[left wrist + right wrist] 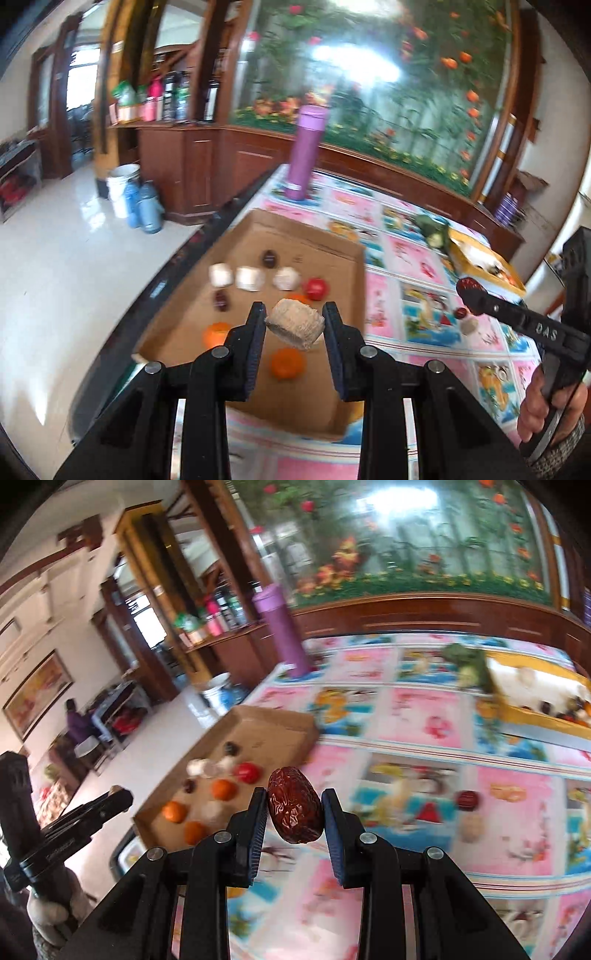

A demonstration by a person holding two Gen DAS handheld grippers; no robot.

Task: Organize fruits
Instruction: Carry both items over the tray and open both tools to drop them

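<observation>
My left gripper (294,320) is shut on a beige ridged puck-shaped piece (294,324), held above the brown cardboard tray (334,266). In the tray lie several fruits: oranges (286,363), a red tomato-like fruit (316,288), dark dates (269,259) and white pieces (249,278). My right gripper (294,805) is shut on a wrinkled red date (294,805), held over the patterned tablecloth to the right of the tray (266,723). In the left wrist view the right gripper (468,288) shows at the right with that date at its tip. A red date (467,800) and a beige piece (471,827) lie loose on the cloth.
A tall purple flask (306,153) stands at the table's far left corner. A yellow-rimmed box (532,701) with more fruit sits at the far right, green leafy produce (466,662) beside it. The table's left edge (207,240) runs along the tray. A person (75,722) is far off on the left.
</observation>
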